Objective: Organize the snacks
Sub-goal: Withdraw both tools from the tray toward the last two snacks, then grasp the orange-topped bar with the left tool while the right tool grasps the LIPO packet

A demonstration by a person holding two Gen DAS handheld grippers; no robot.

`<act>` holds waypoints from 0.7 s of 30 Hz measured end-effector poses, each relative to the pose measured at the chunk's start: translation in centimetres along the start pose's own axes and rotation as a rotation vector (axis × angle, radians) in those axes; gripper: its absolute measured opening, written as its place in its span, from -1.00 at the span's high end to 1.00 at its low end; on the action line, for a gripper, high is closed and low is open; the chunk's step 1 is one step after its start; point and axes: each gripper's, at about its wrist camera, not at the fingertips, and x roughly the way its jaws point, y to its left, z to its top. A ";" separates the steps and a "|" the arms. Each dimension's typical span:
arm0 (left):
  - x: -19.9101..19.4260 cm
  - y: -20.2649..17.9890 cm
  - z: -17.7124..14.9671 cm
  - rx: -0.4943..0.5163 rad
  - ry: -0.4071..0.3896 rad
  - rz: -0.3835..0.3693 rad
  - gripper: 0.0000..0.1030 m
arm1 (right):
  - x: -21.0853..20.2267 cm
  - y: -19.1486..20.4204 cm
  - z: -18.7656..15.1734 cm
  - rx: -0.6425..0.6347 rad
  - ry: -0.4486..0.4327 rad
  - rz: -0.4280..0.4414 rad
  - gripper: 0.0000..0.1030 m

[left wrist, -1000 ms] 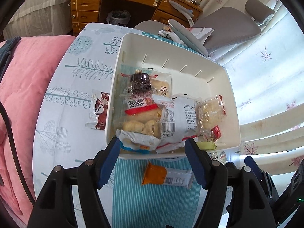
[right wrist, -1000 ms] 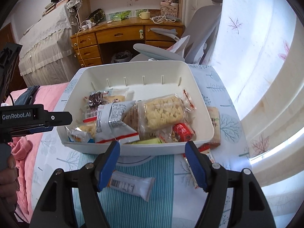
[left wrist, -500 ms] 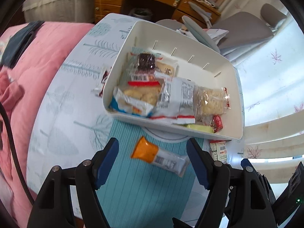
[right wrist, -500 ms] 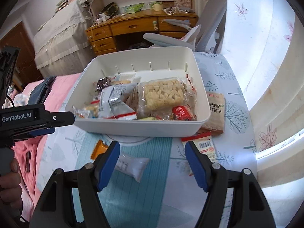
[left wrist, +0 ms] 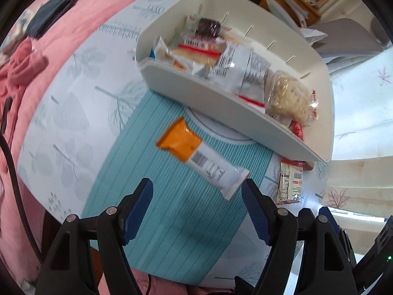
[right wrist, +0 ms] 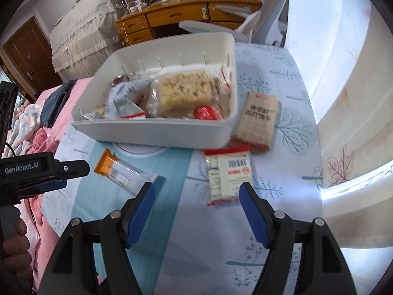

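While the white bin (right wrist: 157,132) sits on the table (right wrist: 282,221) crowded with wrapped snacks, three packets lie outside it. An orange-and-white bar (left wrist: 203,157) rests on the teal striped mat (left wrist: 157,221) just in front of the bin. The left hand-held gripper (left wrist: 196,211) hangs above the mat near the bar, its jaws apart and just widened, nothing between them. The right hand-held gripper (right wrist: 196,211) is released too, poised over a red-edged white packet (right wrist: 227,174). A tan cracker pack (right wrist: 258,120) lies beside the bin's right wall.
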 end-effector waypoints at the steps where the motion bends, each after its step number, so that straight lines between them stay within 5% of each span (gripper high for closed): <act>1: 0.3 -0.1 -0.2 -0.010 0.008 0.006 -0.46 | 0.1 -0.4 -0.1 0.003 0.007 0.002 -0.39; 21: 7.7 0.2 1.8 -0.303 0.245 0.099 -0.48 | 5.5 -3.9 -0.1 -0.015 0.176 -0.005 -0.39</act>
